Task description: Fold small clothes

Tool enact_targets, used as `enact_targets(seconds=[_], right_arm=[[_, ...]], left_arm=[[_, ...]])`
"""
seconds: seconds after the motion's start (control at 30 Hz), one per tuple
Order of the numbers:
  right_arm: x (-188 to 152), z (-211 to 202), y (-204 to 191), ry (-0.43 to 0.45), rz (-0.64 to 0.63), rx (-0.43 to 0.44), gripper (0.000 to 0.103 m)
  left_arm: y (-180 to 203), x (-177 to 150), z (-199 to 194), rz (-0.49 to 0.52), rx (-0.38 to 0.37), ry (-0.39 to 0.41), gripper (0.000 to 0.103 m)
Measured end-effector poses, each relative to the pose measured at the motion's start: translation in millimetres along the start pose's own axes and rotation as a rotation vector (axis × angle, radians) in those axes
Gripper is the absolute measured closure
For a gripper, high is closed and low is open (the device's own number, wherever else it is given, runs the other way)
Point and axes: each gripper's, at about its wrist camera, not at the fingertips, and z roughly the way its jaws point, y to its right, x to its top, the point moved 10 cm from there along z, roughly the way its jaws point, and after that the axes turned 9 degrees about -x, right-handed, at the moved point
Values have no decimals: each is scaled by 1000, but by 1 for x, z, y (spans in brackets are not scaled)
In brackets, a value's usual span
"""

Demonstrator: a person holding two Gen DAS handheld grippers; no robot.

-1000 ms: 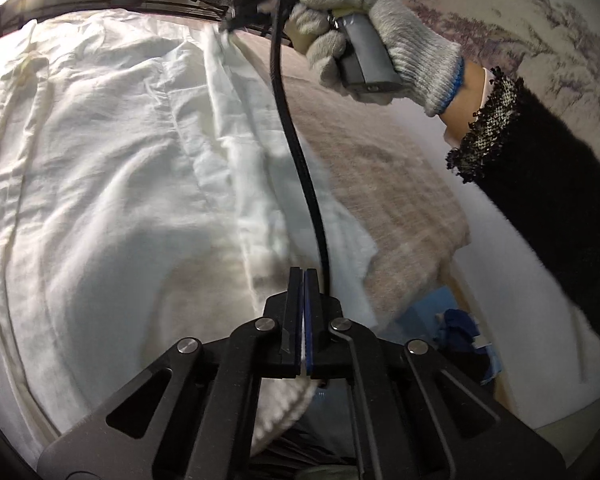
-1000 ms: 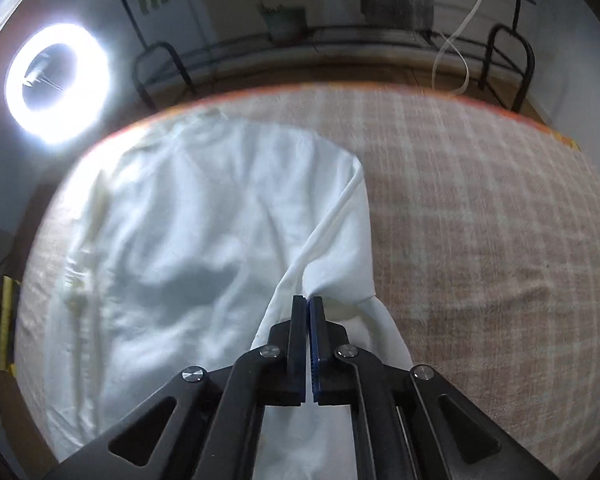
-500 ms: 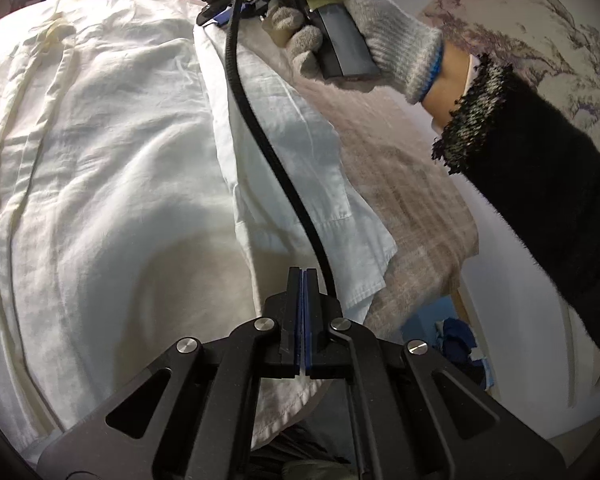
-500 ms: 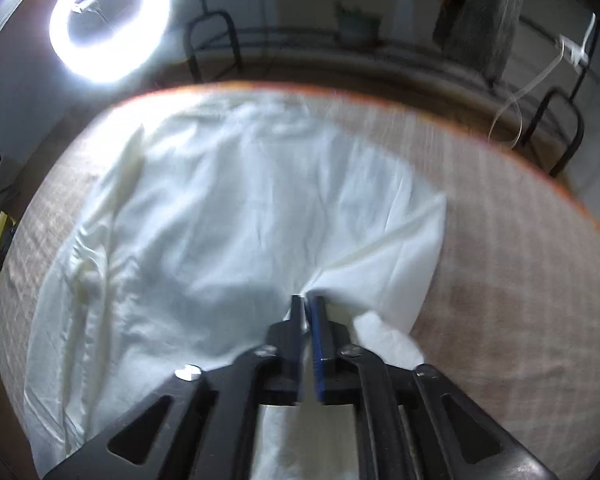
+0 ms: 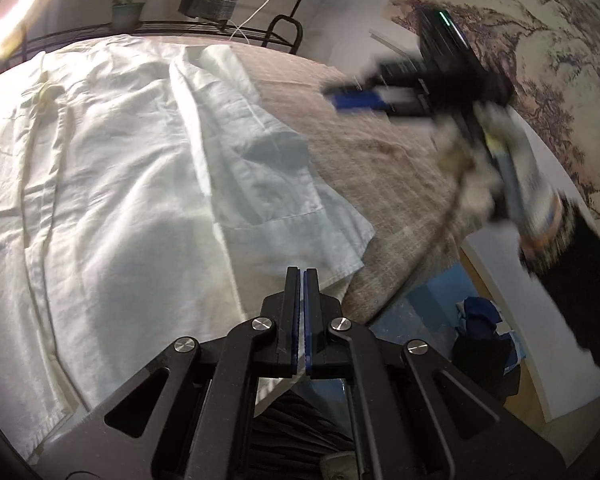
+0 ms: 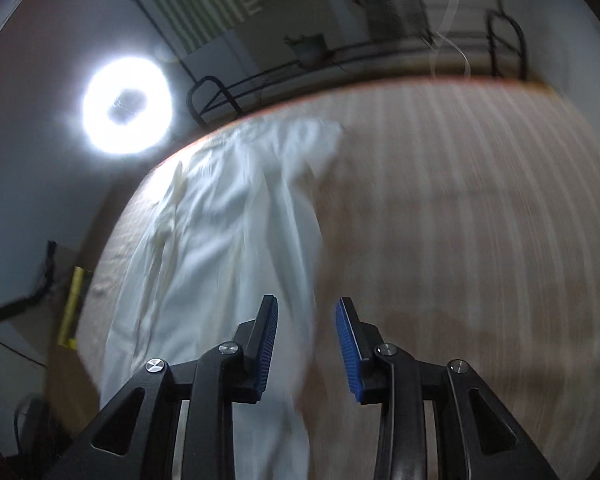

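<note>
Checked cloth [image 6: 460, 240] under white shirt [image 5: 120, 180]. Left tongs [image 5: 301, 280] pinched on shirt hem; right tongs [image 6: 306, 320] just opening, empty. Gloved hand [image 5: 512, 168], blurred, visible only from left.

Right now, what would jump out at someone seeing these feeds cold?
The white shirt sprawled over the checked cloth, one side folded inward. Then the ring light glaring at upper left, and the right gripper, blurred, jaws apart with nothing between them.
</note>
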Motion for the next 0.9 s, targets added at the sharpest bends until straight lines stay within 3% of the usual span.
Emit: enact_targets(seconds=[0.2, 0.3, 0.37, 0.4, 0.43, 0.5, 0.57, 0.7, 0.73, 0.8, 0.87, 0.9], right_arm=[[-97, 0, 16, -84, 89, 46, 67], [-117, 4, 4, -99, 81, 74, 65], [-120, 3, -3, -74, 52, 46, 64], [-123, 3, -5, -77, 46, 45, 70], [-124, 4, -11, -84, 38, 52, 87], [-131, 8, -22, -107, 11, 56, 102], [-135, 5, -29, -105, 4, 50, 103], [-132, -38, -31, -17, 177, 207, 103], [-131, -41, -28, -8, 208, 225, 103], [-134, -32, -17, -28, 261, 244, 103], [-144, -14, -8, -85, 274, 206, 103], [-151, -5, -7, -112, 271, 197, 103]], left_arm=[[5, -1, 9, 19, 18, -6, 103], [2, -2, 6, 6, 26, 1, 103], [-1, -2, 2, 1, 32, 7, 103], [-2, -2, 0, 1, 34, 9, 103], [-2, -2, -4, 4, 38, 14, 103], [-2, 0, -10, 11, 47, 25, 103], [0, 3, -19, 24, 56, 43, 103], [6, 3, -26, 71, 72, 54, 101], [8, 2, -24, 82, 72, 46, 99], [12, 1, -16, 102, 72, 33, 73], [21, 3, -9, 134, 70, 37, 63], [25, 4, -6, 148, 71, 32, 62]])
